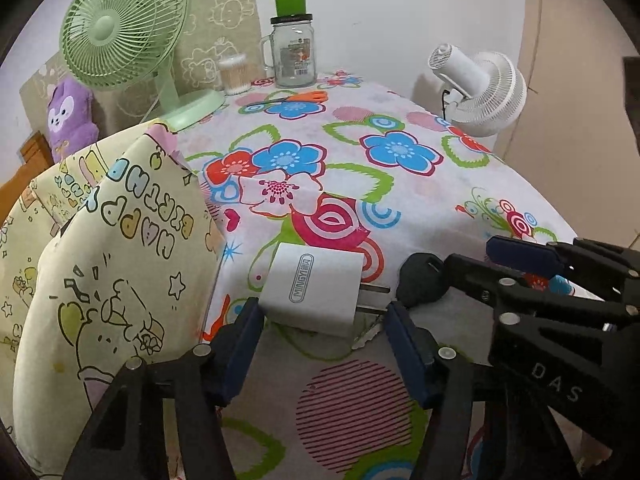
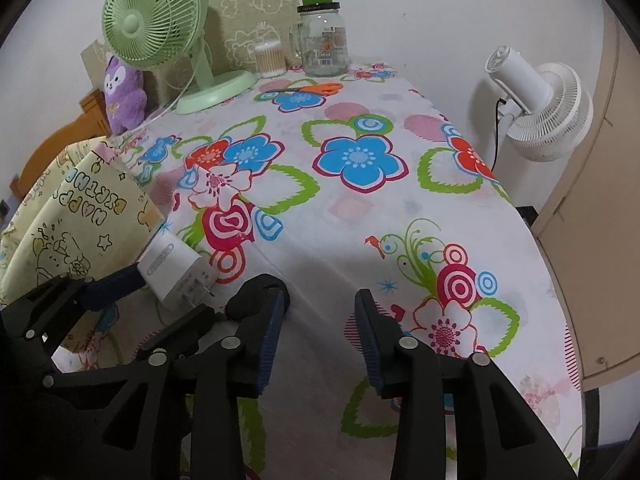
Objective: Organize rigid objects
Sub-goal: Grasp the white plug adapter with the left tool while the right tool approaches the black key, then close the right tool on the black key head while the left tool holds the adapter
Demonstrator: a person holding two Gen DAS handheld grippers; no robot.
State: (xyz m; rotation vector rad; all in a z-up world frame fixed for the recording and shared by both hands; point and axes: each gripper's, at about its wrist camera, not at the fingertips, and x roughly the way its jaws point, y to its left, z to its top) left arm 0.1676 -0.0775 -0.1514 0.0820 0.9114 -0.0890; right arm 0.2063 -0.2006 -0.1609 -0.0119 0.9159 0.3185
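My left gripper [image 1: 324,316] sits low over the table in its flowered white cloth [image 1: 360,184], its blue-padded jaws partly open on either side of the white plastic plug-in charger with two metal prongs [image 1: 316,288]. The left pad looks to be at the charger's near corner, the right pad stands beside the prongs; I cannot tell whether either pad presses on it, and the charger lies flat on the cloth. Just left of the charger rises the pale yellow cartoon-printed fabric bag [image 1: 104,272], its edge almost touching the charger's side, so there is little room that way. My right gripper [image 2: 320,340] hovers just right of the charger with jaws apart and nothing between them, only bare cloth. A black rounded object [image 1: 420,280] lies by the prongs, against that gripper's left finger. Beyond the charger the cloth lies open as far as the orange-handled scissors [image 1: 298,98], the green desk fan [image 1: 128,28] and the glass jar with a black lid [image 1: 294,52]. Right of the charger the table edge drops away near the white fan [image 2: 540,108]
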